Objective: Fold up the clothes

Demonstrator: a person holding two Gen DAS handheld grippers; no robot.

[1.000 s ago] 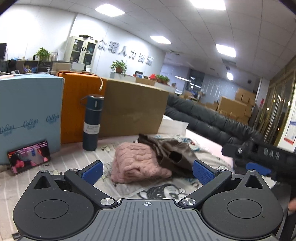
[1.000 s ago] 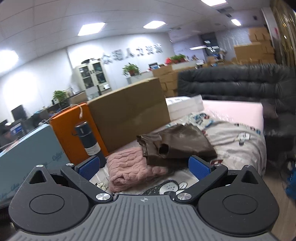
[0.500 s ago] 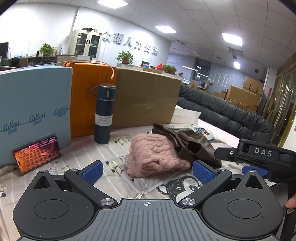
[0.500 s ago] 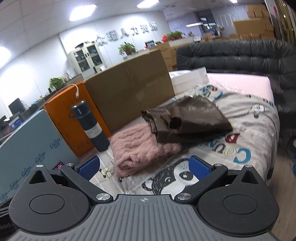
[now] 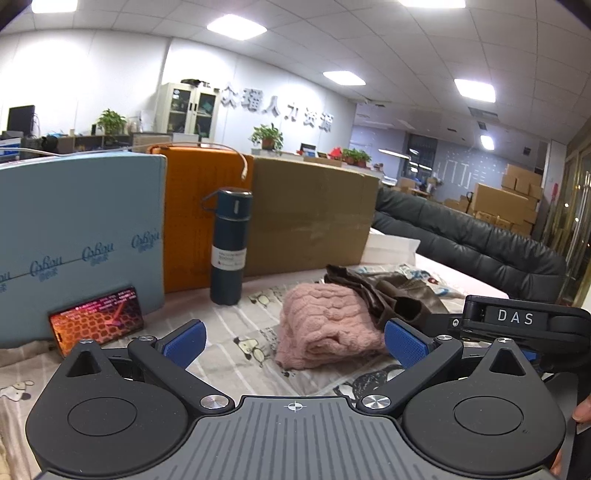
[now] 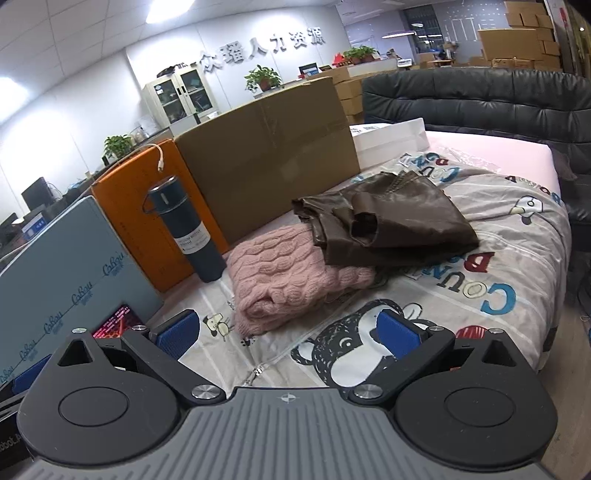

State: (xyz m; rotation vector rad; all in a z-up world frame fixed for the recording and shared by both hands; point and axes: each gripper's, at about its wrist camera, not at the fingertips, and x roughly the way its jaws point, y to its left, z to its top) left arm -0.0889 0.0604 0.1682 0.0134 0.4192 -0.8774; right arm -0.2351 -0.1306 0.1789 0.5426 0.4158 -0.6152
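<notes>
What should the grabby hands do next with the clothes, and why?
Probably bring the right gripper forward and down onto the brown garment. It lies crumpled on top, overlapping the pink knitted sweater, so it likely has to come off first. Both the right gripper and the left gripper have their jaws wide open, hold nothing, and sit short of the pile.

We see an open office under a panelled ceiling (image 5: 406, 48) with bright rectangular lights (image 5: 236, 27). Raised characters (image 5: 277, 109) run along the white back wall (image 5: 92, 81), beside a pale glass-door cabinet (image 5: 186, 109) and potted plants (image 5: 266, 136). A dark leather sofa (image 5: 469, 240) sits to our right, and cardboard cartons (image 5: 509, 199) are stacked beyond it.
</notes>
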